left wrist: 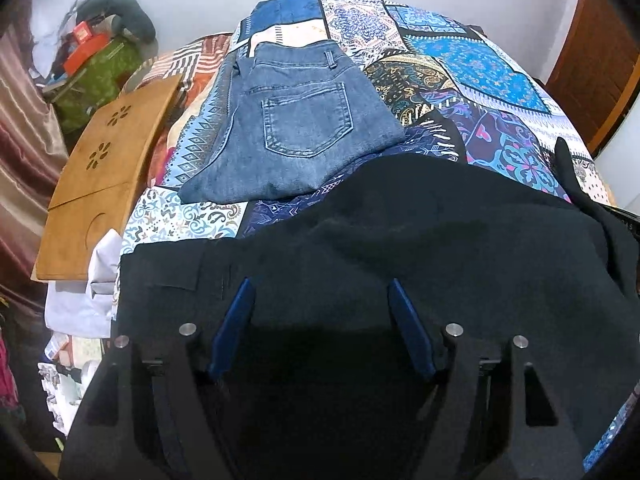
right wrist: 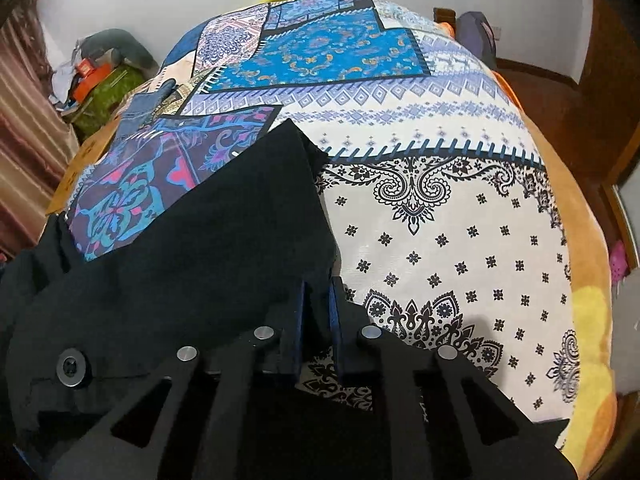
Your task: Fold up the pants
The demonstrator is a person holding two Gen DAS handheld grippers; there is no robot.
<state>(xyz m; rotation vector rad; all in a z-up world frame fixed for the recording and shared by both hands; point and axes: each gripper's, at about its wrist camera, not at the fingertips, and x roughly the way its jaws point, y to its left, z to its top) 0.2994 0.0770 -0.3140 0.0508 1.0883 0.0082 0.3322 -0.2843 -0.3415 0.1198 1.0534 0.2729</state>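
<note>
Black pants (left wrist: 420, 240) lie spread on the patterned bedspread (left wrist: 480, 68), near me. My left gripper (left wrist: 322, 292) is open, its blue-padded fingers (left wrist: 236, 320) wide apart just above the black cloth, holding nothing. In the right wrist view the black pants (right wrist: 200, 248) run from the lower left to a corner at the middle. My right gripper (right wrist: 316, 300) is shut on the right edge of the black pants, cloth pinched between its blue pads (right wrist: 334, 312).
Folded blue jeans (left wrist: 296, 124) lie on the bedspread beyond the black pants. A wooden lap tray (left wrist: 100, 172) rests at the bed's left edge, with a clutter pile (left wrist: 96, 60) behind it. An orange blanket edge (right wrist: 592, 300) and a wooden door (left wrist: 600, 60) are at right.
</note>
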